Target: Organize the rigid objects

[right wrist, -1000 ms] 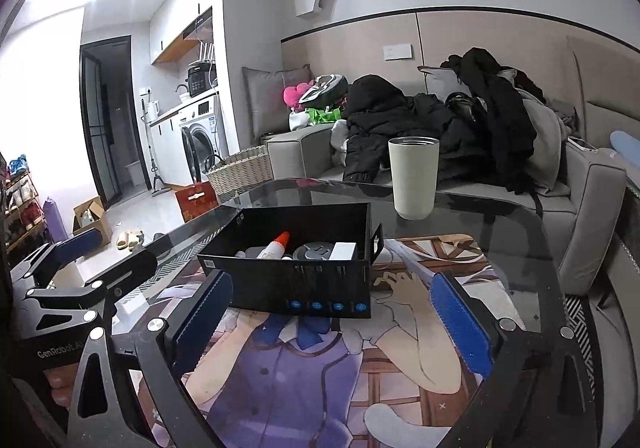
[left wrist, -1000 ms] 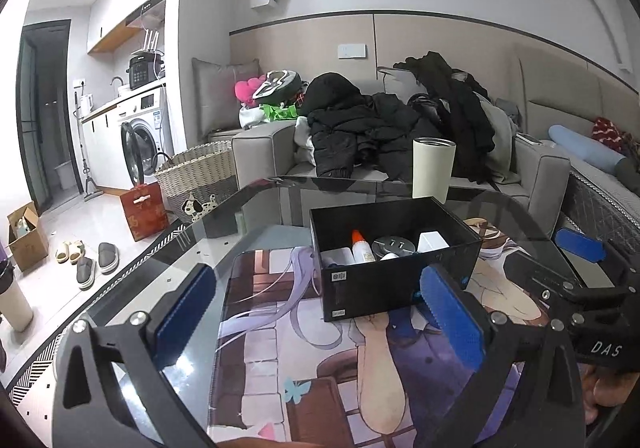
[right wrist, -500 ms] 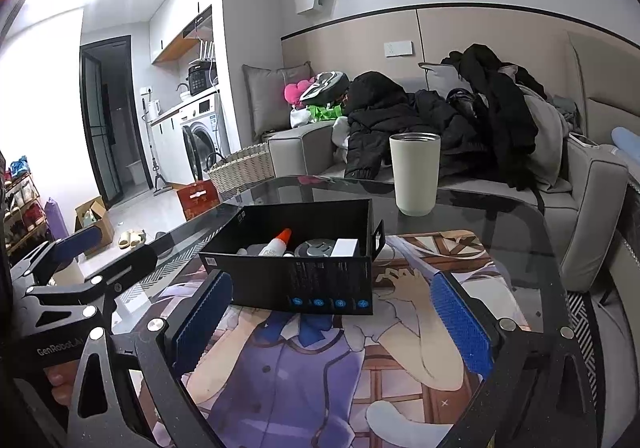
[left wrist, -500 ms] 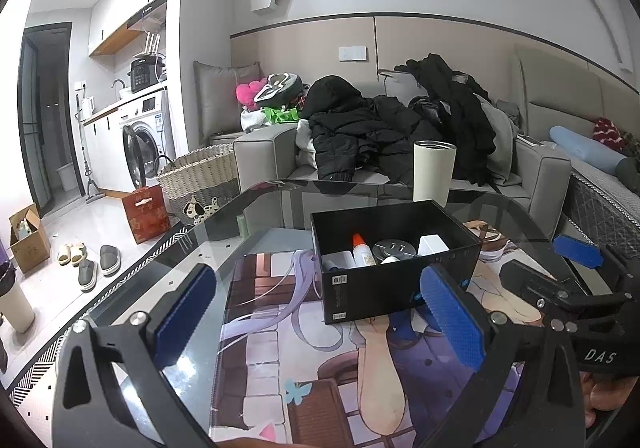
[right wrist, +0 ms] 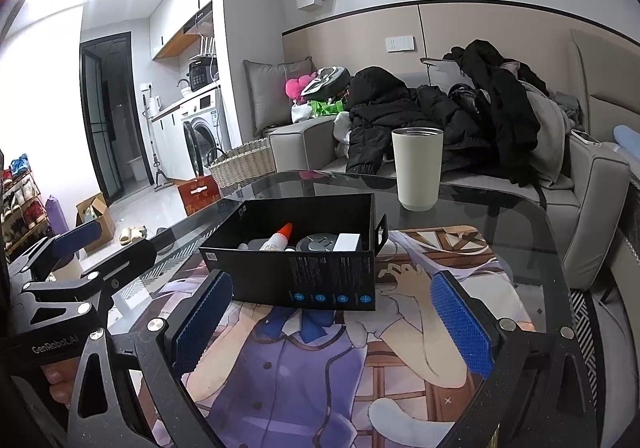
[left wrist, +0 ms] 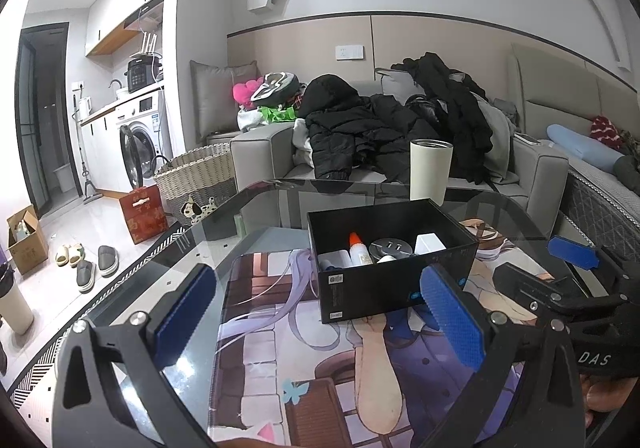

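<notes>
A black open box [left wrist: 394, 280] [right wrist: 304, 276] stands on the printed mat of a glass table [left wrist: 256, 203]. Inside lie a white bottle with an orange tip [left wrist: 358, 252] [right wrist: 276, 242], a round grey disc [left wrist: 390, 248] [right wrist: 318, 241], a small white block [left wrist: 429, 244] [right wrist: 347, 242] and a white tube [left wrist: 335, 260]. My left gripper [left wrist: 316, 312] is open and empty, just short of the box's front. My right gripper [right wrist: 332, 322] is open too, nothing between its pads, close before the box's printed side. Each gripper shows at the edge of the other's view.
A tall cream tumbler [left wrist: 430, 171] [right wrist: 417, 167] stands on the glass behind the box. A grey sofa piled with dark jackets [left wrist: 384, 123] runs behind the table. A wicker basket [left wrist: 196, 175], a red box [left wrist: 143, 211] and slippers sit on the floor to the left.
Both grippers have risen and tilted slightly, so the box sits a little lower in both views. Nothing was taken hold of or let go.
</notes>
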`<state>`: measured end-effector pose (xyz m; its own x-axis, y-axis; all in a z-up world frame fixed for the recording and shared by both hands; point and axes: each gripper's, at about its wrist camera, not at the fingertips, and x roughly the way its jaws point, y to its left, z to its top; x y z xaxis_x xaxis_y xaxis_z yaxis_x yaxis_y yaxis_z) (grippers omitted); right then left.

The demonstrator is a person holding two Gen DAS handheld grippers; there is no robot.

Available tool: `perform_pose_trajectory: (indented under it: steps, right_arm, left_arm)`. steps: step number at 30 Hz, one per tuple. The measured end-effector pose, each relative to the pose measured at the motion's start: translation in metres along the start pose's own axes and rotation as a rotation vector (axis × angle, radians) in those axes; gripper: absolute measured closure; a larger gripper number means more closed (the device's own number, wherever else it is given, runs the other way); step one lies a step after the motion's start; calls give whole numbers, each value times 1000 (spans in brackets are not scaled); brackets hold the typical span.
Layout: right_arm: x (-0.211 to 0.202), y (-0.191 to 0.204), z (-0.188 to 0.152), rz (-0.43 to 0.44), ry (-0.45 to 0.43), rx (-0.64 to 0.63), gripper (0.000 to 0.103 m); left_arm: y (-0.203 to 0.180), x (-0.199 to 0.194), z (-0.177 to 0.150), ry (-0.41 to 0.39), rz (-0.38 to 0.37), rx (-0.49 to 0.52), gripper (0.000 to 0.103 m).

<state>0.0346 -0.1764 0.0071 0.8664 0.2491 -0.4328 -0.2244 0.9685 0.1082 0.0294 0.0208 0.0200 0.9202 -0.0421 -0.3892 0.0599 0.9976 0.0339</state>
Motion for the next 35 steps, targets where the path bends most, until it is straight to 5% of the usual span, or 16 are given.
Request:
perform_pose_trajectory:
  steps: [35]
  right_arm:
    - [7,0,-2,6,40,19,2]
  left_arm:
    - [1,2,0,13,11,4,0]
